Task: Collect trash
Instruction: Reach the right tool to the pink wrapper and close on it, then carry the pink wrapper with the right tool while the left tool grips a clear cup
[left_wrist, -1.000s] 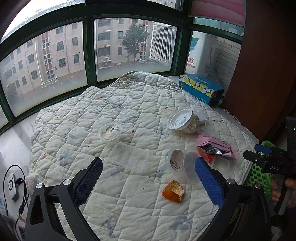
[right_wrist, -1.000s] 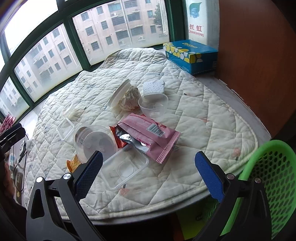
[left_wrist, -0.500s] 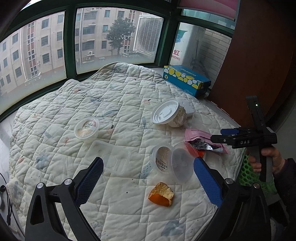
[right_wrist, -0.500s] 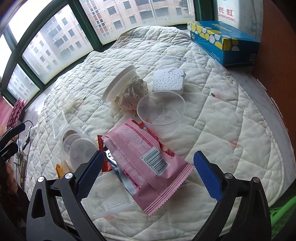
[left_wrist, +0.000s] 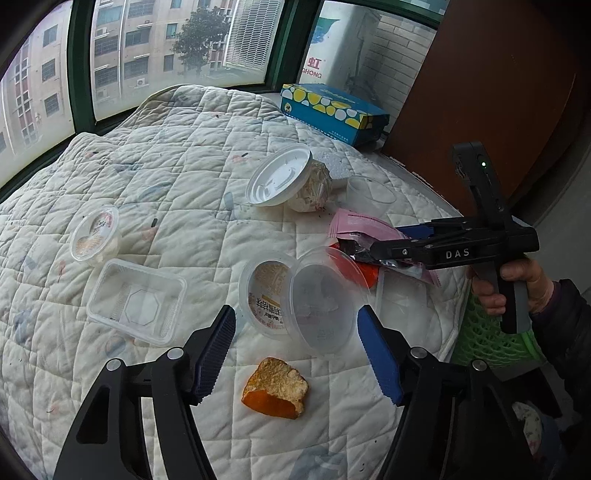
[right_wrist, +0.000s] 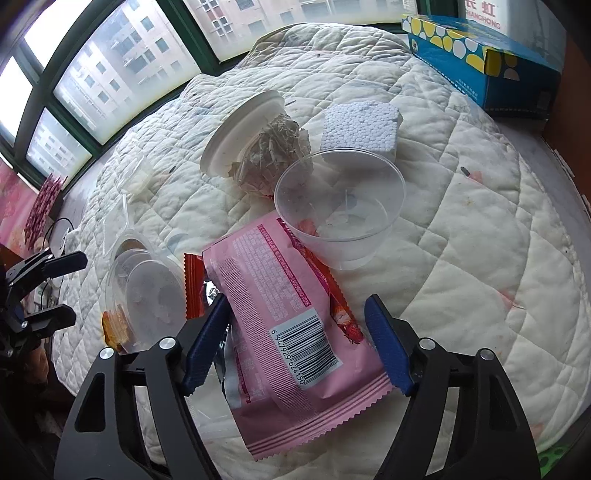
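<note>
"DAS" on right gripper (left_wrist: 457, 254); probably "CHANGHONG" on sign (right_wrist: 482, 20).

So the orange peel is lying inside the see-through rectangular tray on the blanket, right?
Not quite. The orange peel is on the blanket, but not inside the see-through tray. It lies on the bare quilt by itself, apart from the tray, nearer the camera. The tray looks empty. The left wrist view shows this.
</note>
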